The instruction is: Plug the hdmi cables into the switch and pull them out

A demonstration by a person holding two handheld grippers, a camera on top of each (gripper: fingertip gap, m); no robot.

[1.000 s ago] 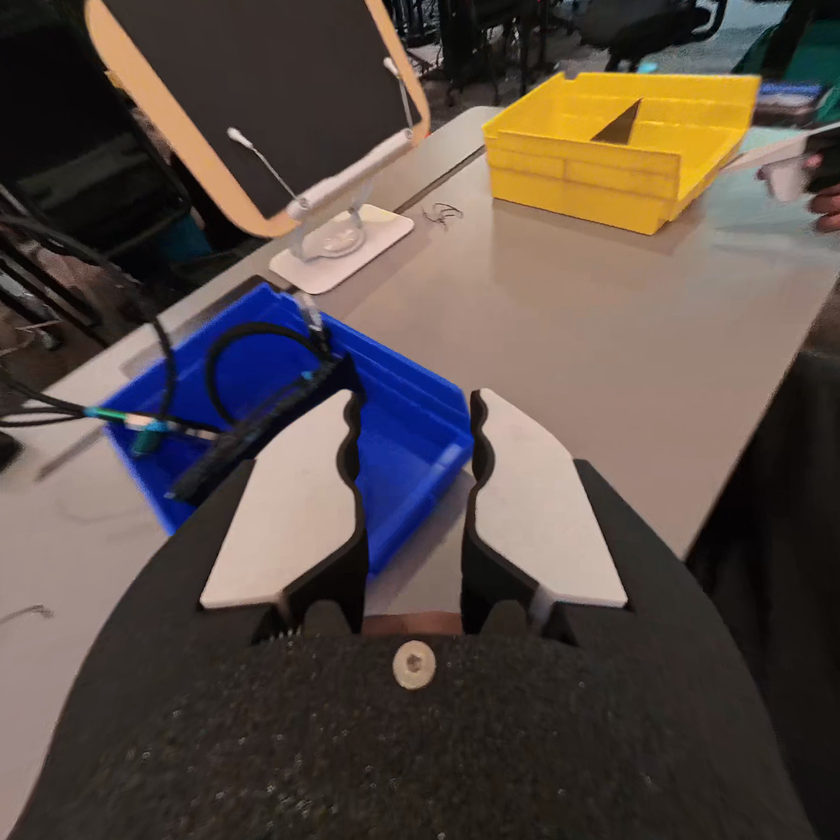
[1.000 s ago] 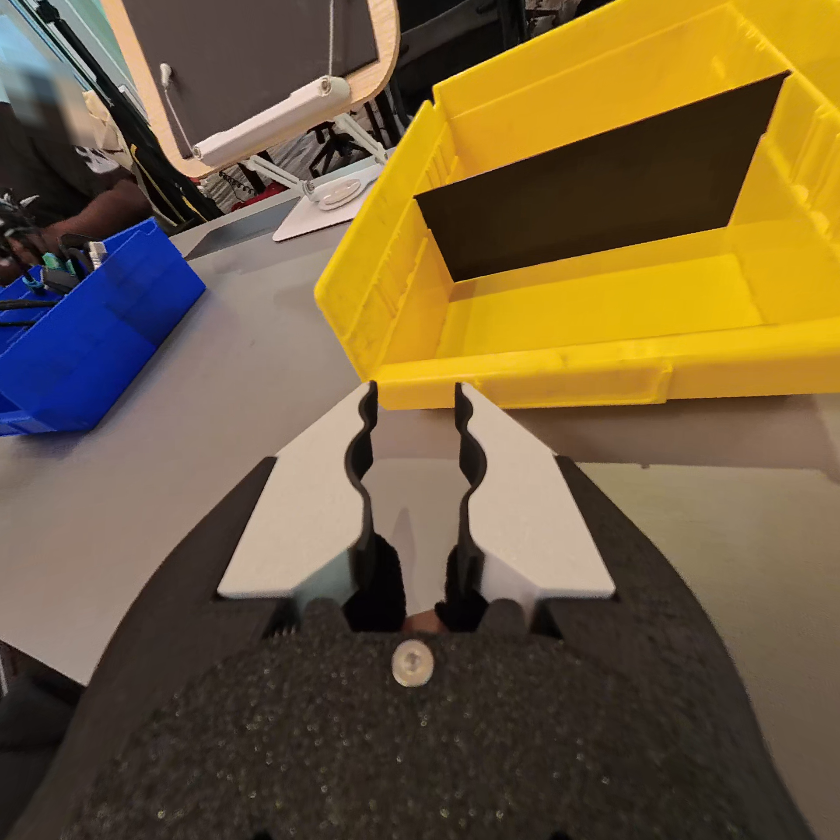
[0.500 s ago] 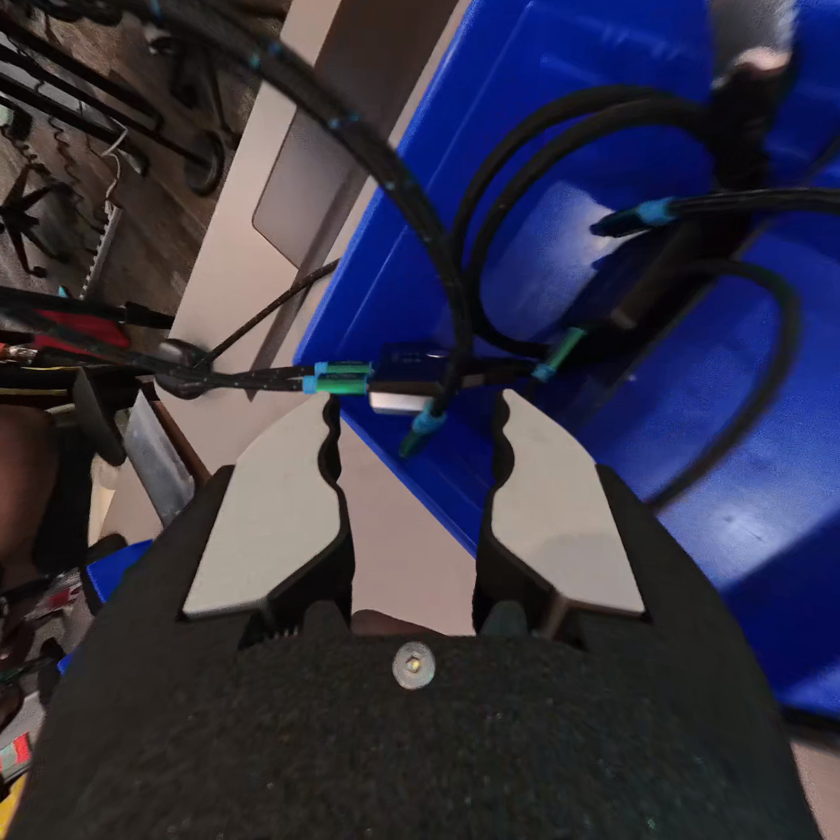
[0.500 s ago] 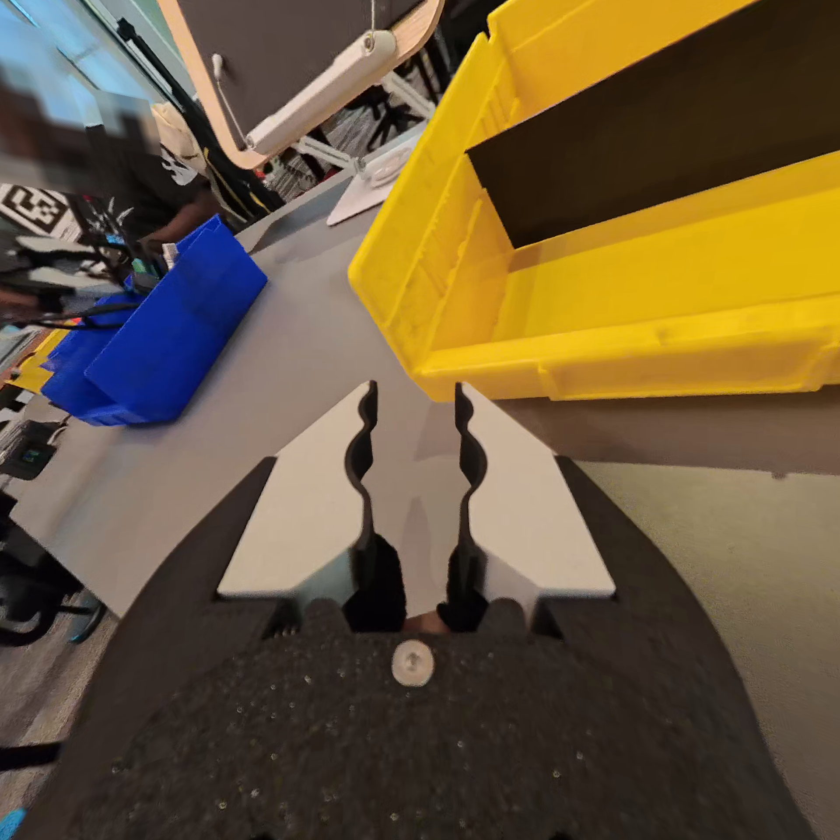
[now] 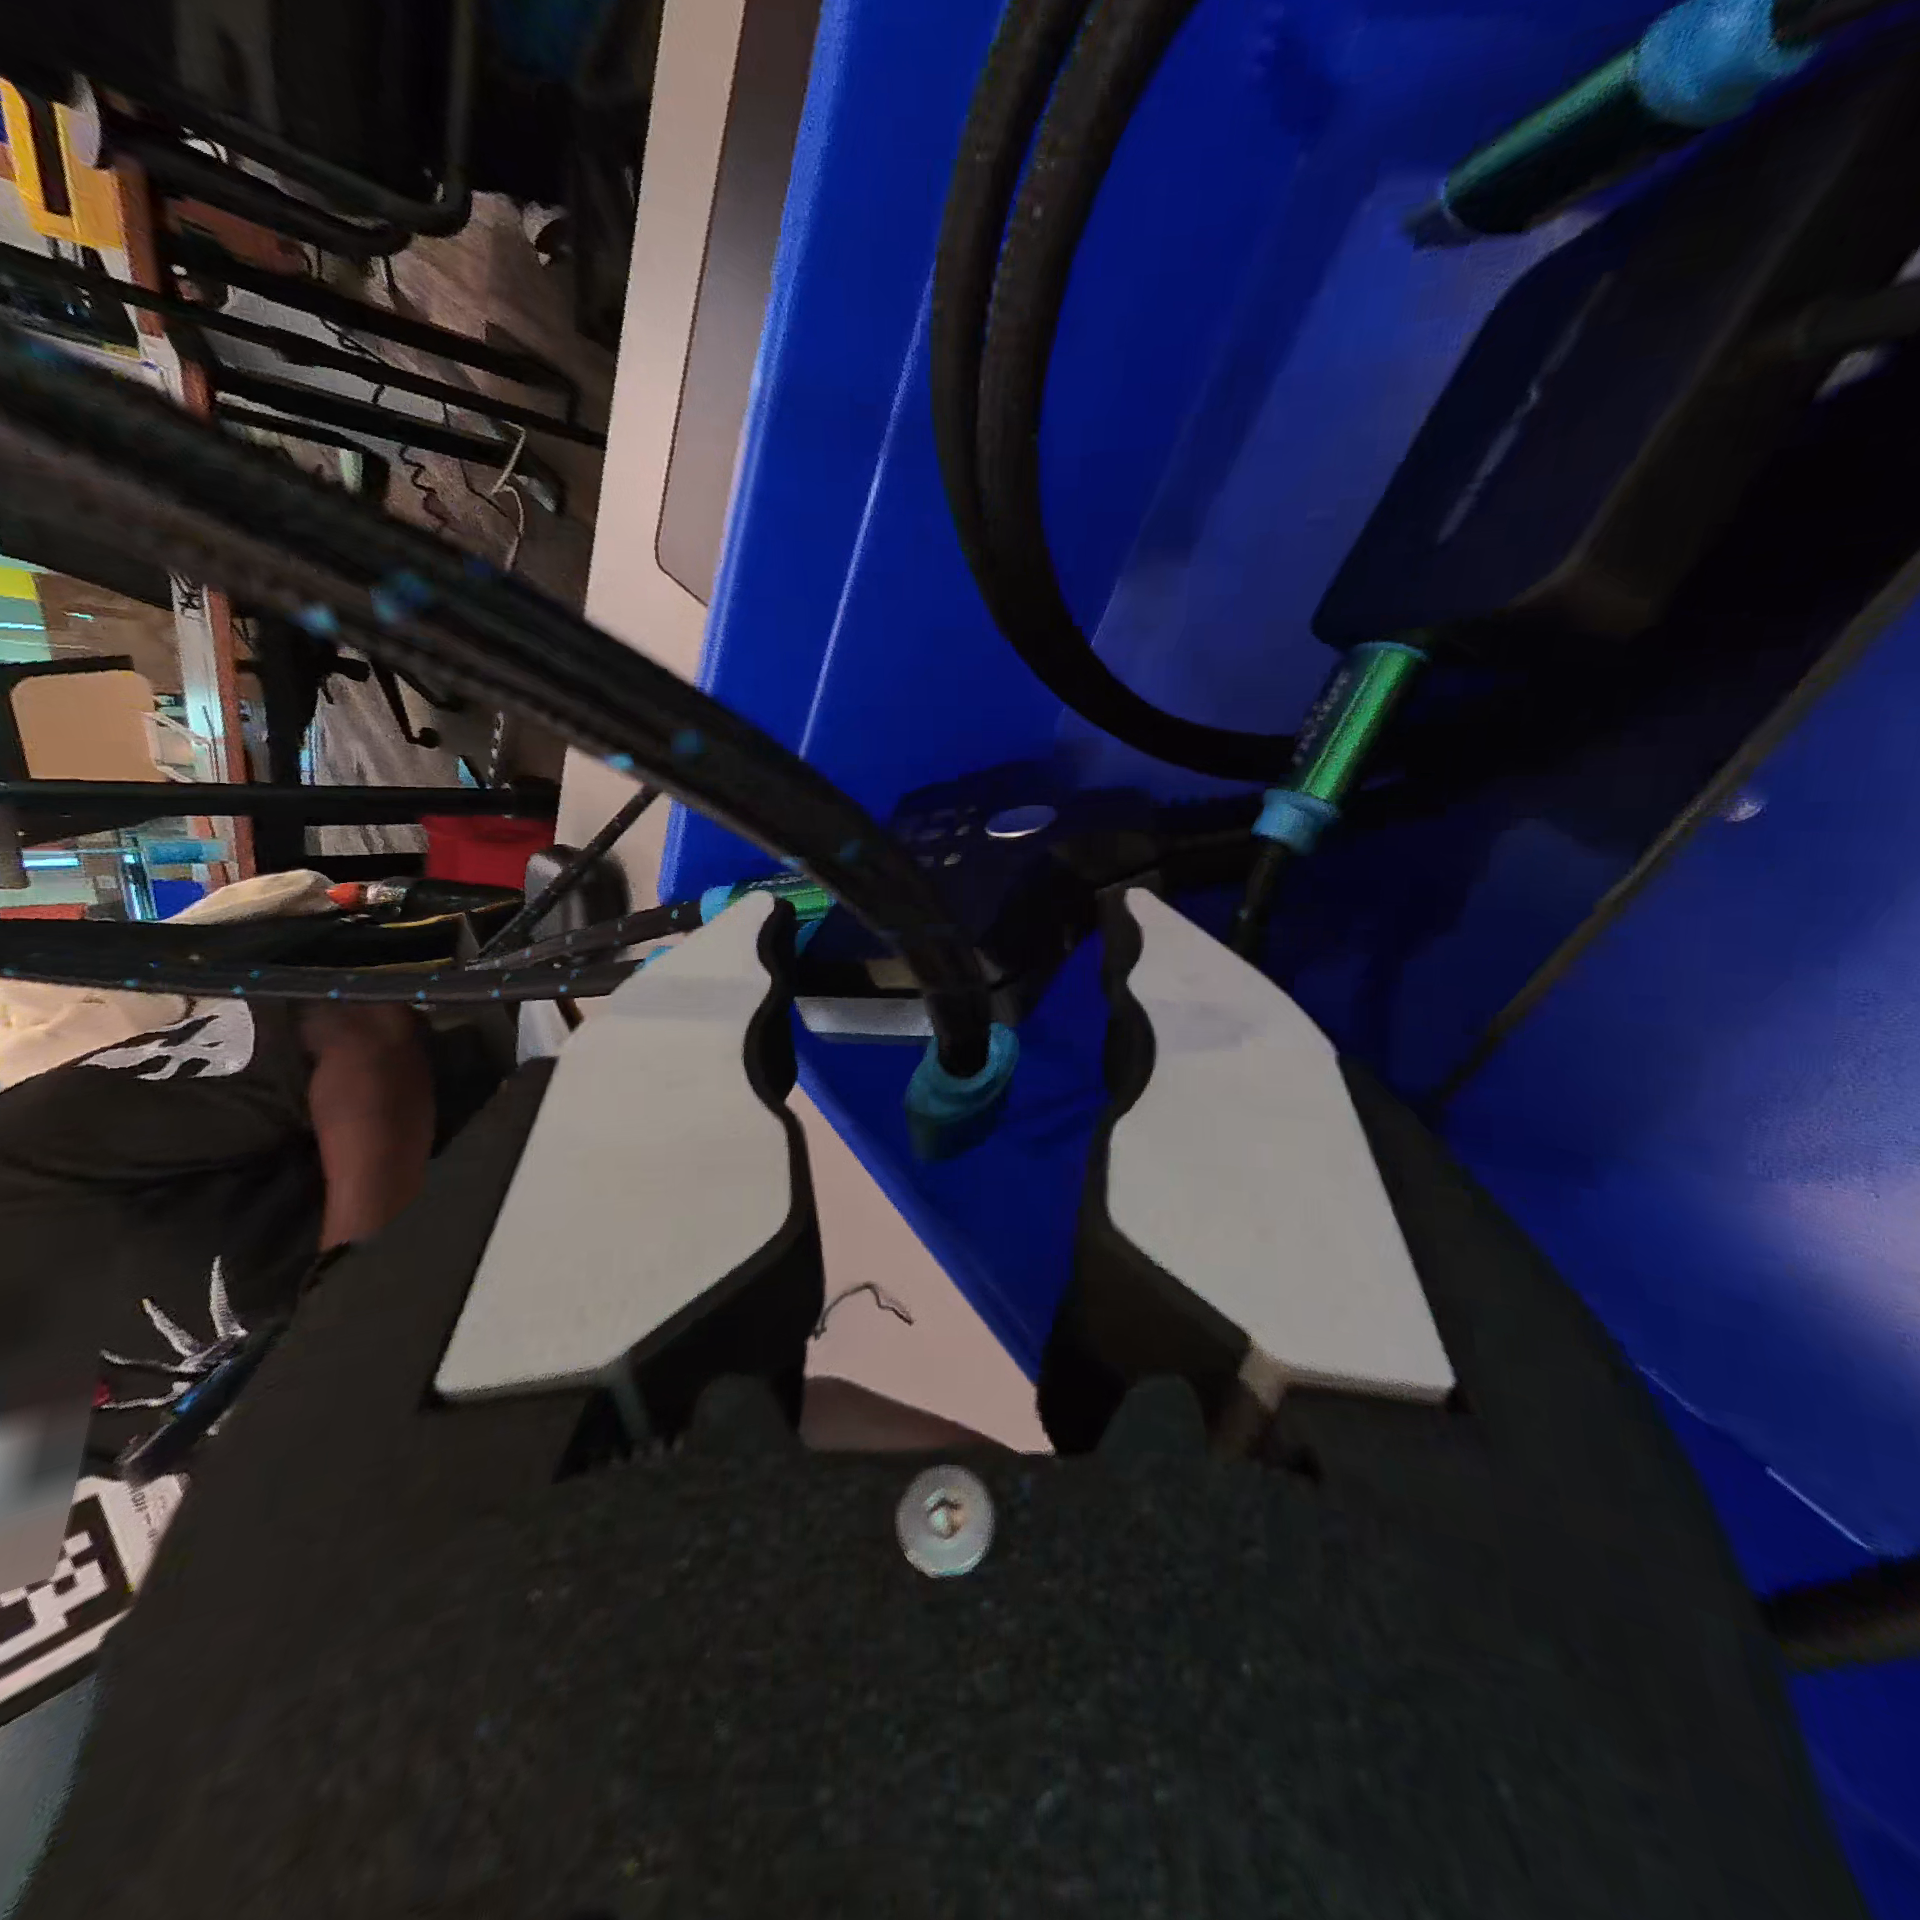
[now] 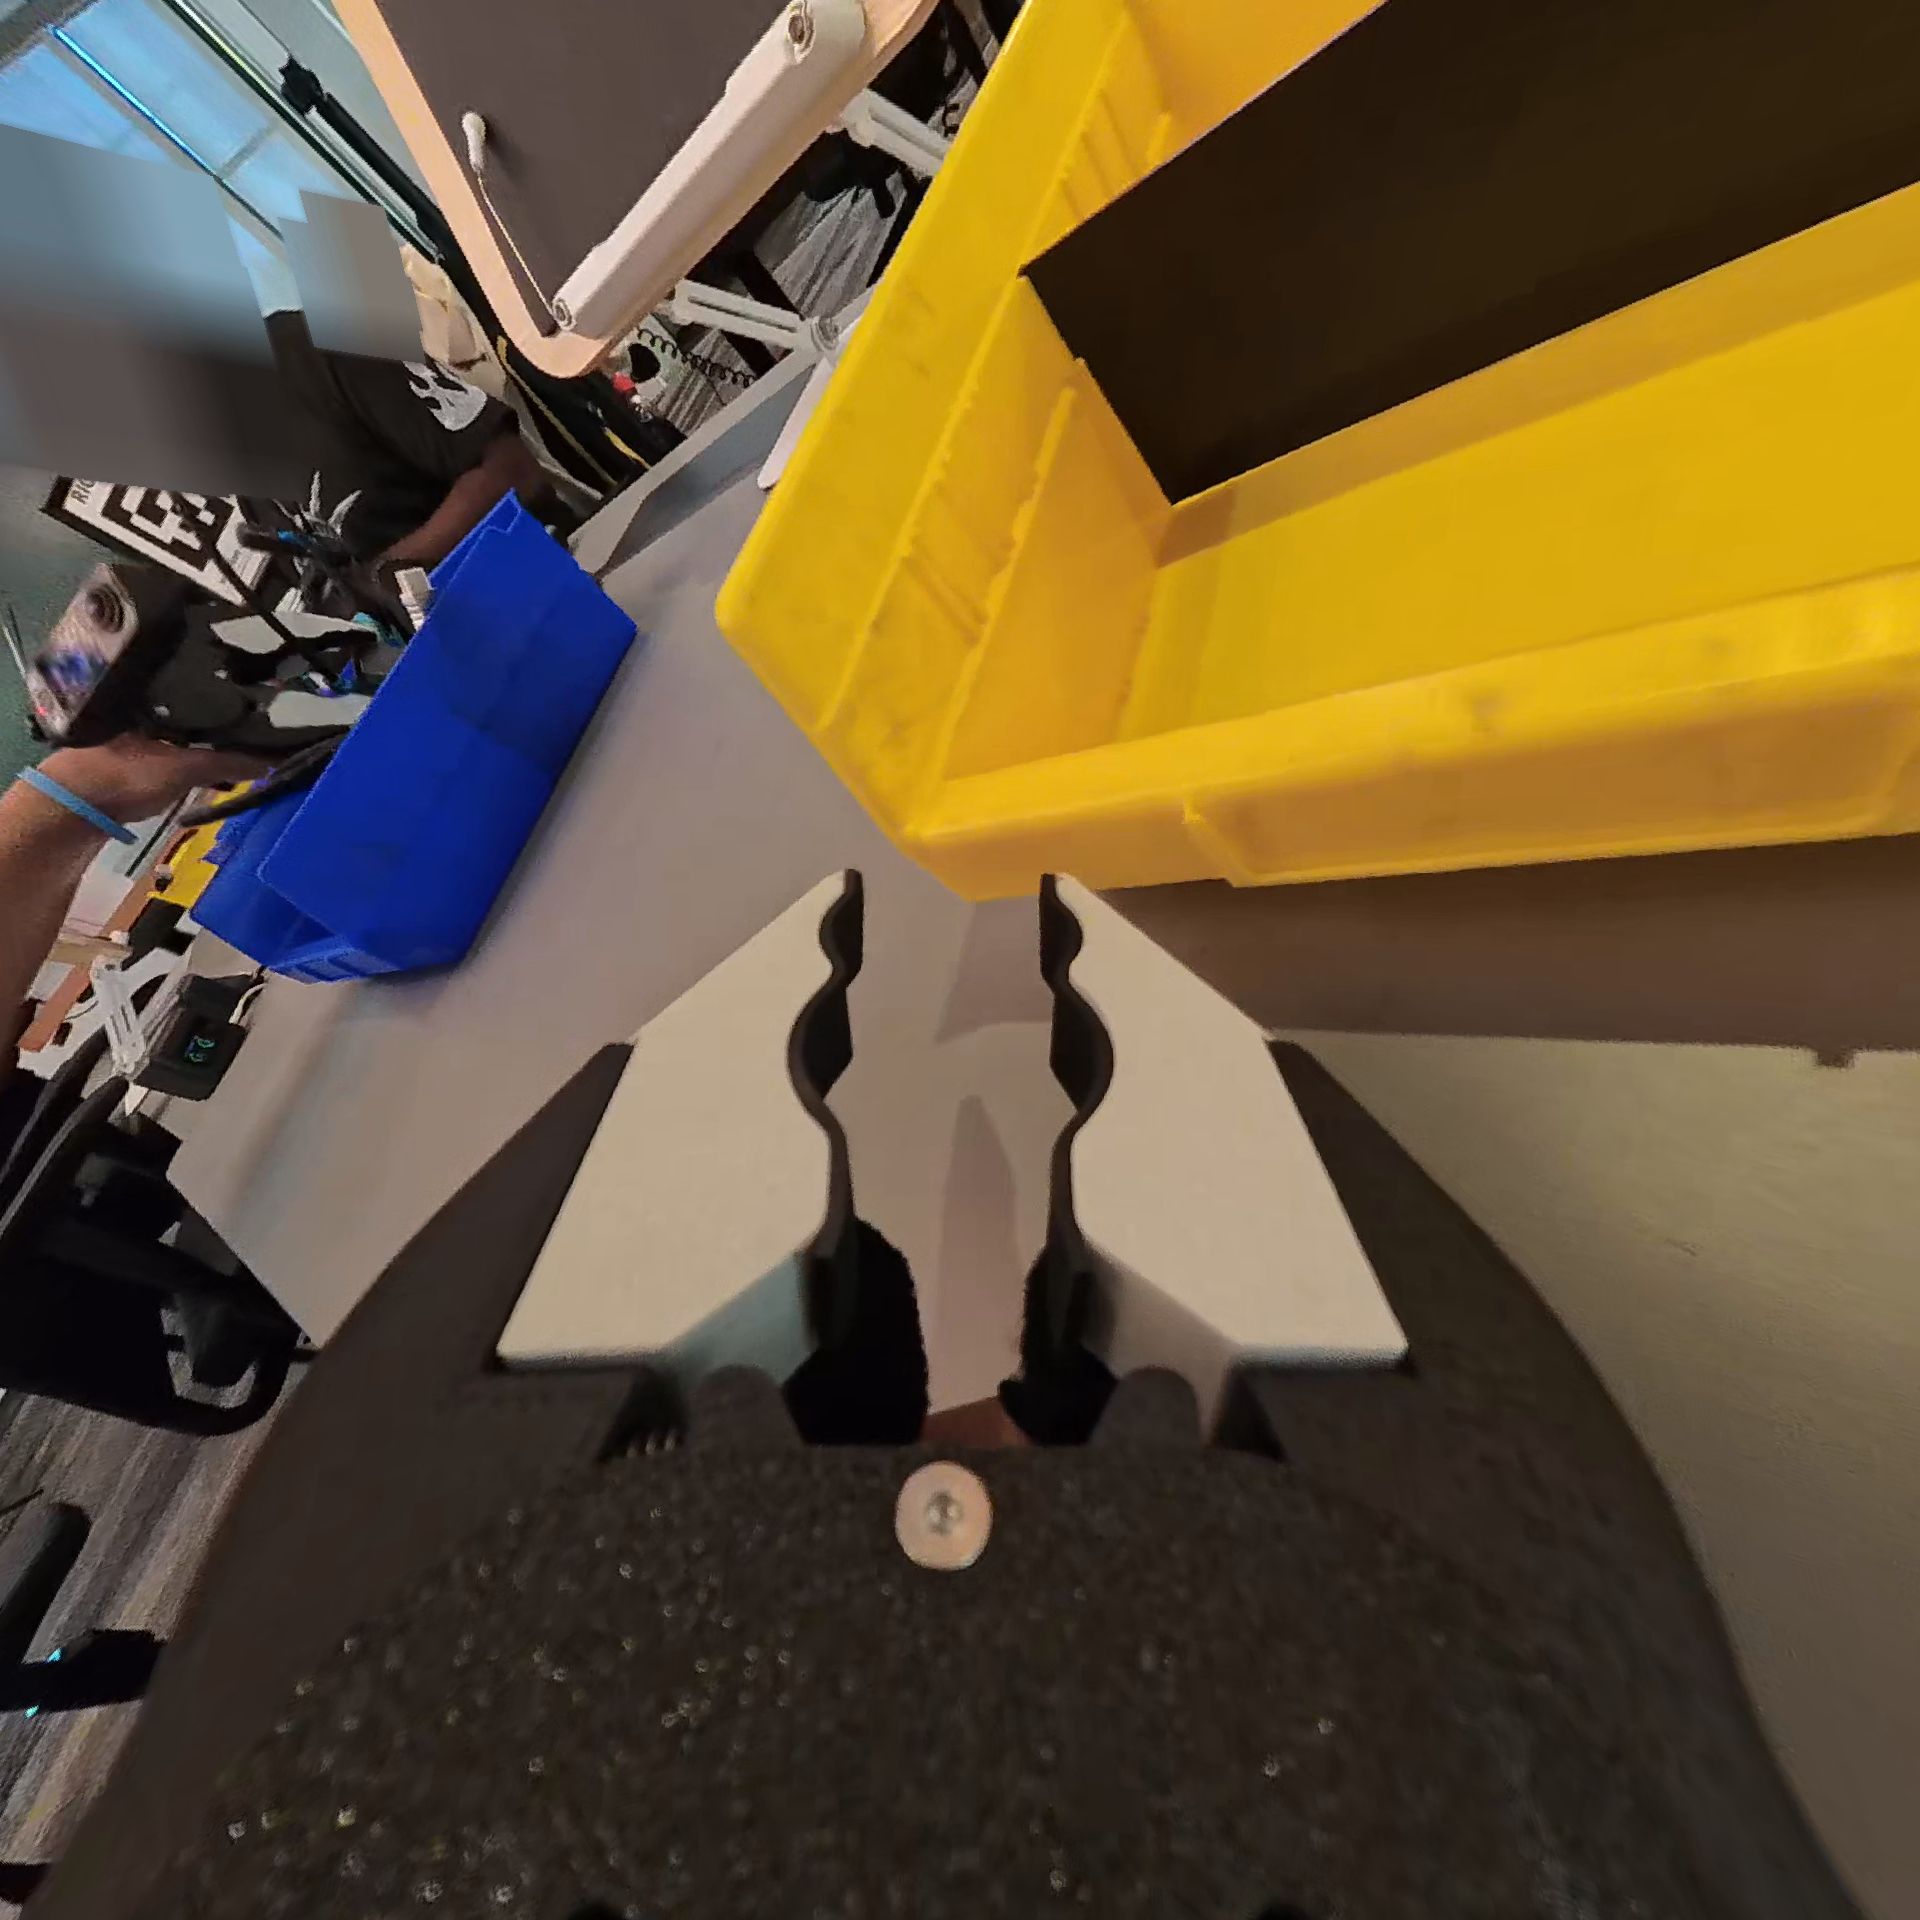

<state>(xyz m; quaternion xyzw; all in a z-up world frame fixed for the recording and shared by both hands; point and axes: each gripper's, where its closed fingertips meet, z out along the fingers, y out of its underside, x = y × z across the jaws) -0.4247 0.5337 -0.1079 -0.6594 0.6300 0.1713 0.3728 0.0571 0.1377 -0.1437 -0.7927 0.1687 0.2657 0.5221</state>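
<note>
In the left wrist view my left gripper [image 5: 945,914] is open at the rim of the blue bin [image 5: 1714,1195]. Its fingertips stand on either side of a small dark blue switch [image 5: 977,831] with a silver button. A black braided HDMI cable [image 5: 623,707] crosses in front, and its light-blue collar [image 5: 961,1081] hangs between the jaws. A green-shelled plug [image 5: 1340,727] sits in a larger dark box [image 5: 1610,436]. My right gripper [image 6: 948,894] is open and empty, over the grey table [image 6: 623,935] at the yellow bin's corner.
The yellow bin [image 6: 1455,675] with a black divider fills the right wrist view's upper right. The blue bin [image 6: 447,748] shows far left there, with the other gripper and a person's arm [image 6: 62,810] beside it. A board on a white stand [image 6: 665,208] stands behind. Some 65 cm of space lies between my two pairs of fingers.
My left gripper has moved closer into the blue bin, so the switch and cable collar now sit between its open jaws. The right gripper has tilted, staying by the yellow bin.
</note>
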